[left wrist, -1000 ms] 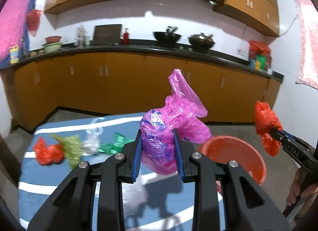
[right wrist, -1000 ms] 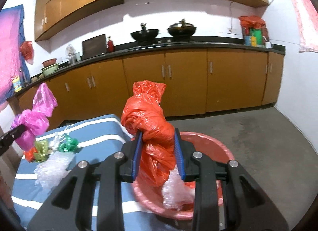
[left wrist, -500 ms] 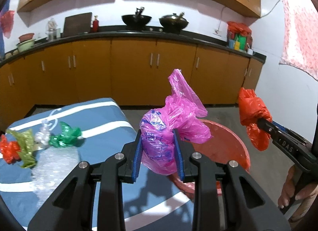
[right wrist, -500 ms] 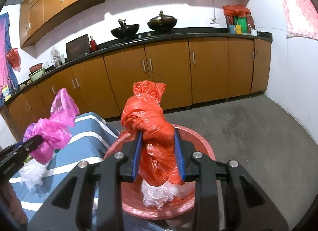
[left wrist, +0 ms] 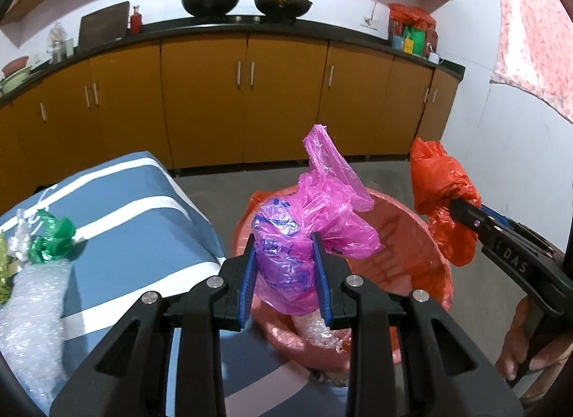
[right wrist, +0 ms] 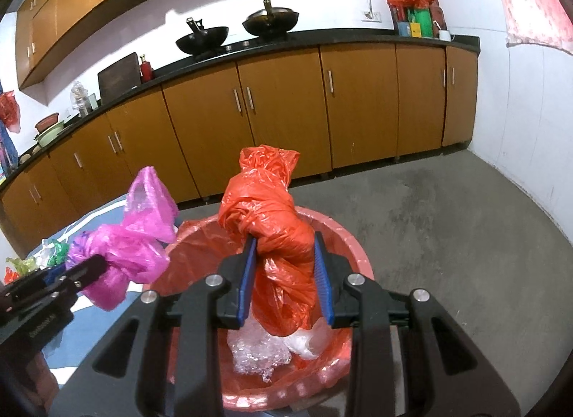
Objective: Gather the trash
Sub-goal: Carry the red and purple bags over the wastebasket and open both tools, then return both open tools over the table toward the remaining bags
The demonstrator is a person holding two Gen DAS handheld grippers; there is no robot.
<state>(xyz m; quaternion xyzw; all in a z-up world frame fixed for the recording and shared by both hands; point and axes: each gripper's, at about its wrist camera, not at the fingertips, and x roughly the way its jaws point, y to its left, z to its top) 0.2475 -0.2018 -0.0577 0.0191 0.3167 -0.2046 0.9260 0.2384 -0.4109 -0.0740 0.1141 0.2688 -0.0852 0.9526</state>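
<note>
My left gripper is shut on a crumpled pink plastic bag, held above the near rim of a red basin lined with red plastic. My right gripper is shut on a knotted orange-red plastic bag, hanging over the same basin. Clear bubble wrap lies in the basin's bottom. In the left wrist view the right gripper with its orange bag hangs over the basin's right side. The right wrist view shows the left gripper with the pink bag at the basin's left.
A blue table with white stripes stands left of the basin, bearing a green wrapper, bubble wrap and other scraps. Brown kitchen cabinets line the far wall. A hand holds the right gripper's handle. Grey concrete floor lies to the right.
Both grippers have travelled from over the table toward the basin and sunk lower, each keeping its bag. The basin now sits directly under them, and the table scraps have slid left.
</note>
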